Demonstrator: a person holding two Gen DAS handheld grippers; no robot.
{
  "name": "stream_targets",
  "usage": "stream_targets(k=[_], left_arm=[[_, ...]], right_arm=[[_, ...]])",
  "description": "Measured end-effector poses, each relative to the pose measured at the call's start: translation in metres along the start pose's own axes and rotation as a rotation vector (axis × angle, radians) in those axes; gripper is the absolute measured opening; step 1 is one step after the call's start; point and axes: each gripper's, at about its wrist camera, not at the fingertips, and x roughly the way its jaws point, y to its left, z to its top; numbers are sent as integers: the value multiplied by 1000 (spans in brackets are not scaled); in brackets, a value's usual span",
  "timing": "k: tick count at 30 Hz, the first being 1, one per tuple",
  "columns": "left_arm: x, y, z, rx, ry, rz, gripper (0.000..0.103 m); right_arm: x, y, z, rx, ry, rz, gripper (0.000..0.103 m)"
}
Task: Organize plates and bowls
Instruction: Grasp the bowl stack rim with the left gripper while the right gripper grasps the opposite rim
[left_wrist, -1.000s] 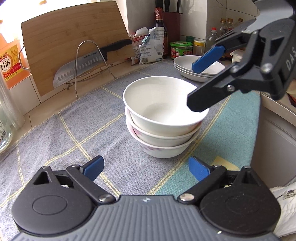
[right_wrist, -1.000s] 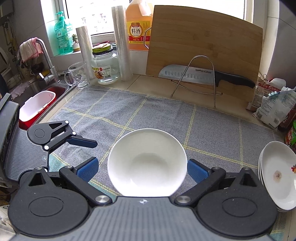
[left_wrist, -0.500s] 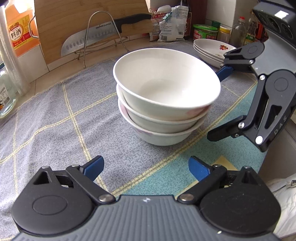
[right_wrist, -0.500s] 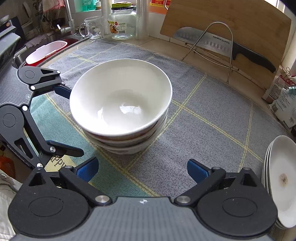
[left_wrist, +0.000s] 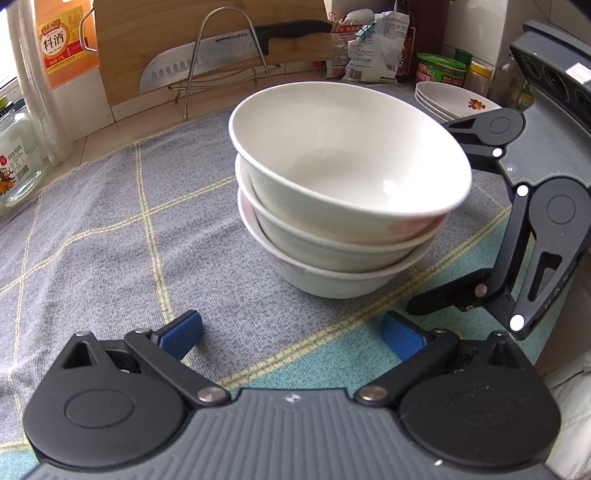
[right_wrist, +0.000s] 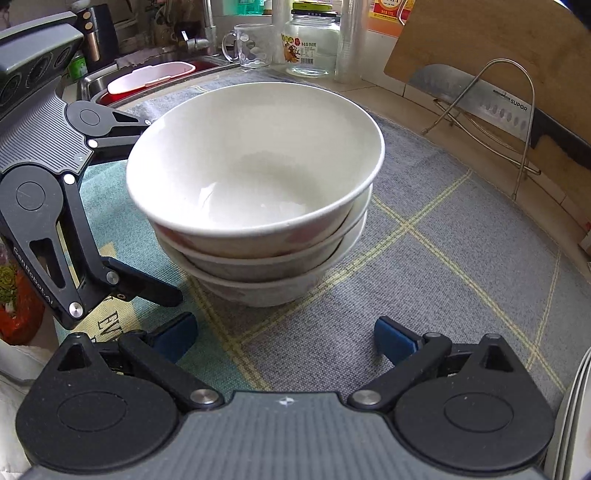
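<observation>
Nearest the lens in the left wrist view, the left tongs (left_wrist: 291, 334) stand spread wide with nothing between the blue pads, low over the checked cloth (left_wrist: 110, 229) that covers the worktop. The right tongs (right_wrist: 284, 338) are likewise spread and empty in their own view, and each pair shows in the other's picture flanking the same target: the right tongs at 3 o'clock of the left view, the left tongs at 9 o'clock of the right view. Just beyond both, near the middle of the cloth, sits the stack of three white bowls (left_wrist: 343, 206), nested, the top bowl tilted a little off level. The bowls look gathered already, so the step in hand seems to be either squaring or shifting this stack, or turning to the plates. The stack of plates (left_wrist: 454, 101) lies farther off at 1 o'clock, well apart from the bowls. Farthest back at 12 o'clock, a cleaver (left_wrist: 221, 55) rests on a wire rack (left_wrist: 225, 48) against a wooden cutting board (left_wrist: 155, 44). Any move on the stack calls for a low, even grip from both sides, as the tilted top bowl could slide.
</observation>
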Motion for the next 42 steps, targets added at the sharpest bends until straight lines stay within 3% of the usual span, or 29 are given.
stream_targets(k=[9, 21, 28, 42], left_arm=[[3, 8, 2, 124, -29, -91, 102], [-1, 20, 16, 331, -93, -236, 92], [0, 25, 24, 444, -94, -302, 85], [10, 36, 34, 506, -77, -432, 81]], right_arm=[[-6, 2, -13, 8, -52, -9, 103], [-10, 11, 11, -53, -39, -9, 103], [-10, 13, 23, -95, -15, -8, 94], [-8, 8, 35, -107, 26, 30, 87]])
